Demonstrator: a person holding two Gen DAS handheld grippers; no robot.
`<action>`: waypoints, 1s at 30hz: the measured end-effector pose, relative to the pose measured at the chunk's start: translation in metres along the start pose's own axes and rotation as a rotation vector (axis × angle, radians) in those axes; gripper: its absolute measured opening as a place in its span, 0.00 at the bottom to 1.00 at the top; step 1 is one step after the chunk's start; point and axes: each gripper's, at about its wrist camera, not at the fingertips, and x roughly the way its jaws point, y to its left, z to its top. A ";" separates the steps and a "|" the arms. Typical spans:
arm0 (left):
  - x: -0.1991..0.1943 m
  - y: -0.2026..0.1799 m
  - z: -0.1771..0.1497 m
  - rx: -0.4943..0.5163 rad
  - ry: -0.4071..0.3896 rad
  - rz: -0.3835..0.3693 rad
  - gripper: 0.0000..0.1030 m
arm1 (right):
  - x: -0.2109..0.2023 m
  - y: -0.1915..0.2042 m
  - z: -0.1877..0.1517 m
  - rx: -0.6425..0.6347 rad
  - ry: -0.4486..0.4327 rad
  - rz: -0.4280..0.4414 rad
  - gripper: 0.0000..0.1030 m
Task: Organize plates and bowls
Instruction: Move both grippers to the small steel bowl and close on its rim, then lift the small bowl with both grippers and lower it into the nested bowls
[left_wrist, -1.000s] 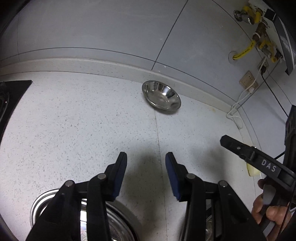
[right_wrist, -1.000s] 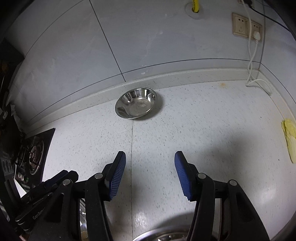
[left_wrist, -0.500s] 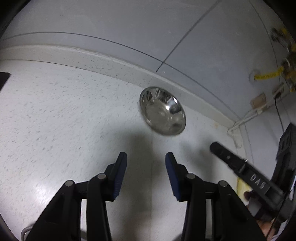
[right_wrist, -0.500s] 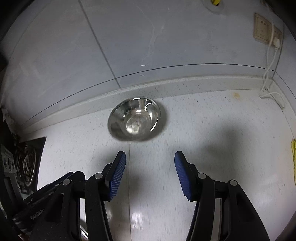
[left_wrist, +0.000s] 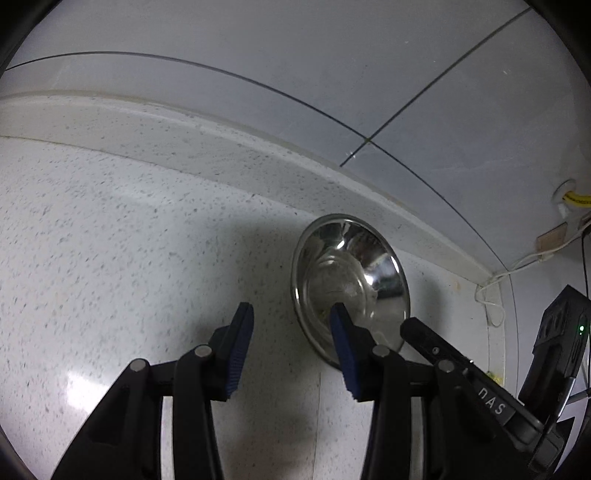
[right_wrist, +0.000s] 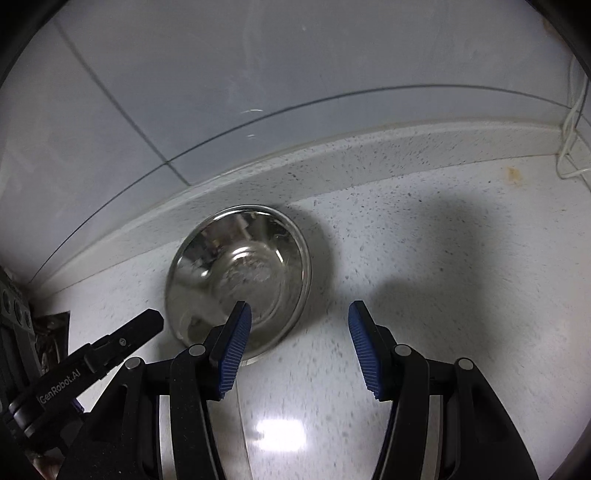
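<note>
A shiny steel bowl (left_wrist: 351, 284) stands upright on the speckled white counter close to the back ledge. It also shows in the right wrist view (right_wrist: 240, 277). My left gripper (left_wrist: 291, 347) is open and empty, its right fingertip overlapping the bowl's near rim. My right gripper (right_wrist: 299, 343) is open and empty, its left fingertip overlapping the bowl's near right rim. The right gripper's body (left_wrist: 472, 387) shows at the lower right of the left wrist view, and the left gripper's body (right_wrist: 85, 365) at the lower left of the right wrist view.
A raised counter ledge (left_wrist: 221, 147) and grey tiled wall run behind the bowl. A white cable (left_wrist: 517, 266) and a wall socket (left_wrist: 552, 238) sit at the right corner. A dark stove edge (right_wrist: 14, 314) is at the left. A steel rim (right_wrist: 164, 424) shows under my right gripper.
Both grippers have moved forward toward the bowl, which now looks much larger and sits just past the fingertips. The dishes at the bottom of the left wrist view have dropped out of sight.
</note>
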 end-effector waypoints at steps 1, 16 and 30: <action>0.005 -0.002 0.002 0.014 0.008 0.006 0.40 | 0.005 0.001 0.002 0.001 0.003 -0.002 0.48; 0.014 -0.008 0.012 -0.038 0.022 -0.109 0.15 | 0.015 0.005 0.008 0.044 -0.004 0.006 0.09; -0.188 -0.083 -0.055 0.048 -0.117 -0.248 0.13 | -0.190 0.032 -0.039 -0.013 -0.236 0.079 0.09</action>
